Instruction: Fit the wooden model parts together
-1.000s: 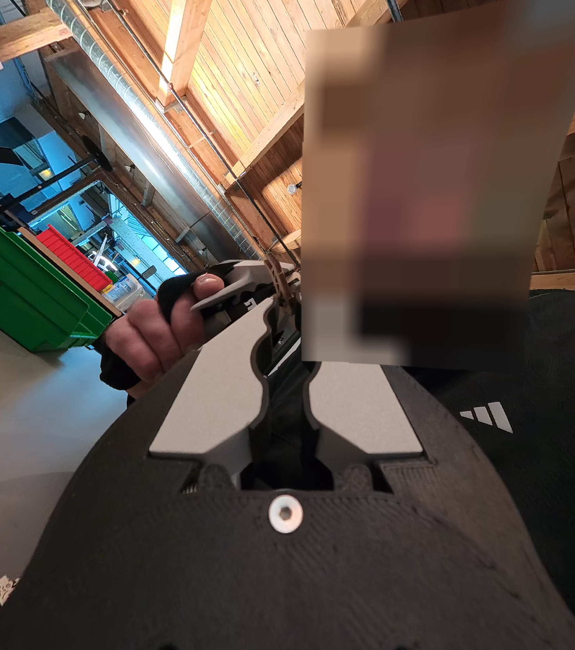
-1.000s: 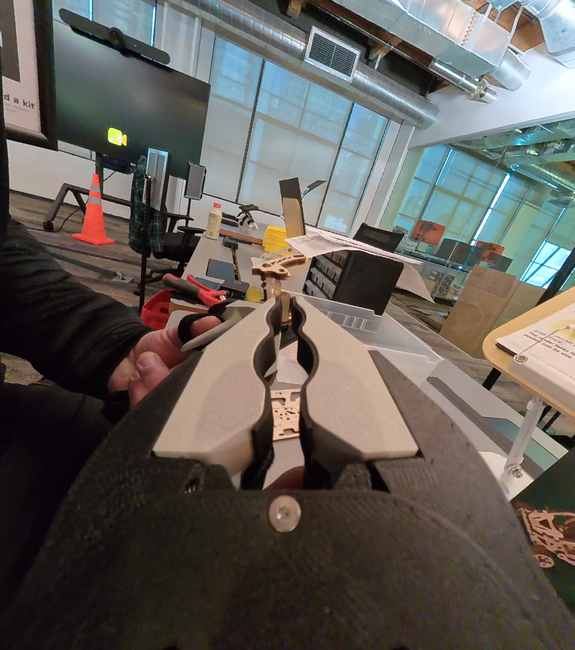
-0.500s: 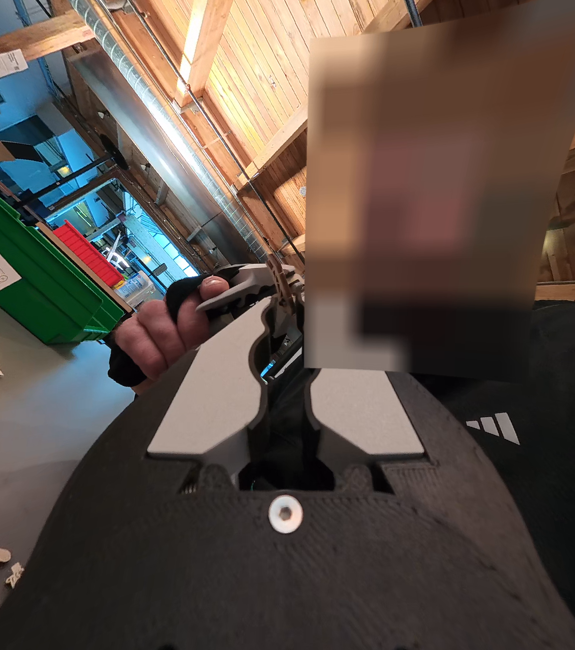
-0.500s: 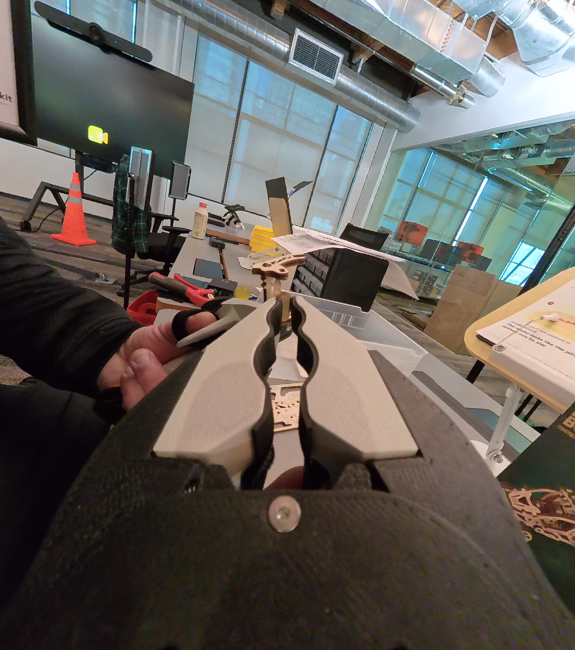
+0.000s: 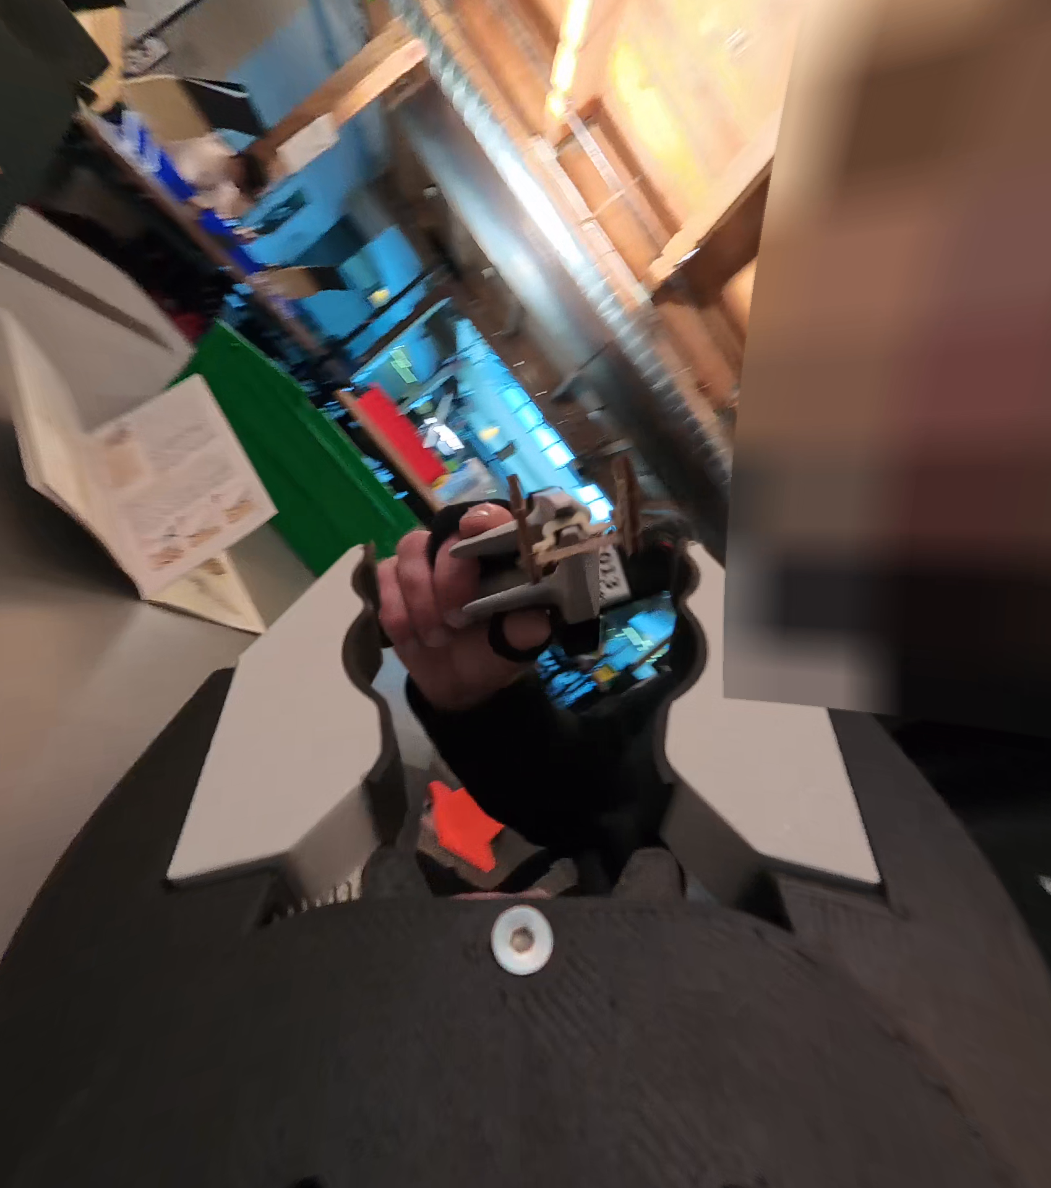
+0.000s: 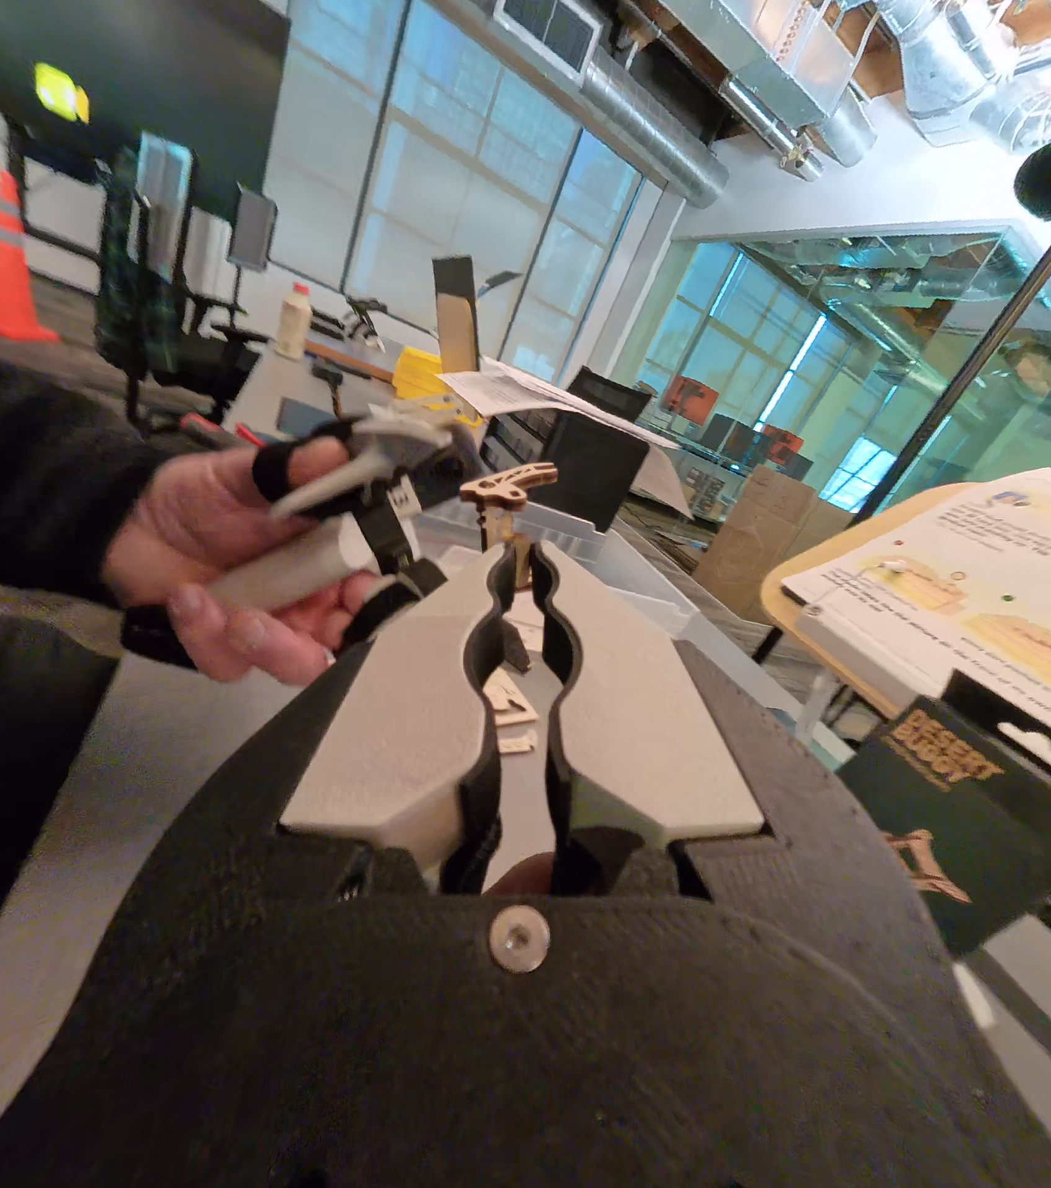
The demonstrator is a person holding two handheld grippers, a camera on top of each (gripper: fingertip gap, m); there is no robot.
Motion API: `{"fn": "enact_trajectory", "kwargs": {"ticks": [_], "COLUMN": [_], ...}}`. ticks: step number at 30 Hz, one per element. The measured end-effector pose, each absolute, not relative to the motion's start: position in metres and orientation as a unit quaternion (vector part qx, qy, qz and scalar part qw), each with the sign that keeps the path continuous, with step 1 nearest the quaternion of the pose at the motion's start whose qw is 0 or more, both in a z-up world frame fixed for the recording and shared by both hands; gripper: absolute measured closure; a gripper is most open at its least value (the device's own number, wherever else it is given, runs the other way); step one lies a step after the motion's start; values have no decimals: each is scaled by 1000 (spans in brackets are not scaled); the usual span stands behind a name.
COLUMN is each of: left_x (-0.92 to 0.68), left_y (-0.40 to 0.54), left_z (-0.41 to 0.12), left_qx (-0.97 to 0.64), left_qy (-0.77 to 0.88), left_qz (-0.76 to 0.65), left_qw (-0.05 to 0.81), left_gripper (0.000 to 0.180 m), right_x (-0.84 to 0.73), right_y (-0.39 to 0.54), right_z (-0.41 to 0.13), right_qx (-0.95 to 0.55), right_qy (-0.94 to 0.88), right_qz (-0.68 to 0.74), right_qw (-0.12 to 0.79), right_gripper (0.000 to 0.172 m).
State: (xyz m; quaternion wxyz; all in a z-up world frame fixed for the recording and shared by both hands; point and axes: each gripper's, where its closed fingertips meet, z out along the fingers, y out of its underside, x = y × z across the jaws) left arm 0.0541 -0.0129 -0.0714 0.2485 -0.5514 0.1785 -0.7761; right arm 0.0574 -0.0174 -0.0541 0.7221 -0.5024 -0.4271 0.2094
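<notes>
My right gripper (image 6: 519, 553) is shut on a small light wooden assembly (image 6: 510, 495). A thin stem is pinched between the pads and a curved openwork piece sits on top. In the left wrist view the same assembly (image 5: 574, 540) shows in the right gripper's tips, held up by a hand (image 5: 439, 617). My left gripper (image 5: 526, 566) is wide open and empty, with its fingers (image 5: 317, 675) on either side of that scene and a little short of it. In the right wrist view, the left gripper (image 6: 381, 456) shows blurred, left of the wooden assembly and apart from it.
A green bin (image 5: 291, 437) and an open instruction booklet (image 5: 175, 476) lie on the grey table to the left. Loose wooden pieces (image 6: 513, 707) lie on the table under the right gripper. A dark kit box (image 6: 959, 791) and a board with a sheet (image 6: 959, 578) stand at the right. Less than 4 cm separates the two grippers' tips.
My left gripper was closed at the wooden assembly. It has now opened wide and pulled back. My right gripper stays shut on the assembly.
</notes>
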Motion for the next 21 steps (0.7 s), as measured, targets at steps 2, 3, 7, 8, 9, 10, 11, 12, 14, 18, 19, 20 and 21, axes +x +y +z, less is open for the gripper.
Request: {"fn": "enact_trajectory", "kwargs": {"ticks": [2,3,7,8,9,10,11,12,14,18,19,20,21], "left_x": [59,61,76,78,80,81,82,82,82,84,84,84,84], "left_y": [-12,-14,-21,-22,-22,-21,-20,-20,-22,-26,-27,-27,-28], "left_z": [-69,-67,-73,-74,-72,-72,-74,-74,-71,-70,-68,-68,-67], "left_qx": [-573,-578,-610,-612,-609,-609,-614,-611,-602,-597,-594,-591,-591], "left_qy": [186,192,215,214,212,210,209,211,209,219,221,223,225], "left_qz": [-758,-755,-728,-727,-730,-732,-729,-731,-740,-743,-745,-746,-746], "left_qw": [249,245,229,226,225,223,222,221,215,210,210,209,208], "left_gripper": [82,81,86,88,92,98,100,102,109,117,118,119,120], "right_x": [58,58,59,59,60,60,60,61,63,63,63,62,62], "right_y": [-15,-14,-14,-15,-15,-15,-15,-15,-15,-14,-14,-15,-15], "right_z": [-57,-57,-57,-57,-57,-57,-57,-57,-56,-57,-57,-56,-56], "right_qx": [-500,-499,-496,-496,-495,-495,-495,-496,-497,-502,-501,-501,-500], "right_qy": [-442,-445,-448,-449,-448,-447,-446,-443,-440,-435,-434,-433,-434], "right_qz": [172,163,152,151,153,154,155,157,159,163,168,171,170], "right_qw": [724,725,728,728,728,729,729,730,731,730,730,730,730], "right_gripper": [170,170,170,170,170,169,170,169,170,169,169,170,170]}}
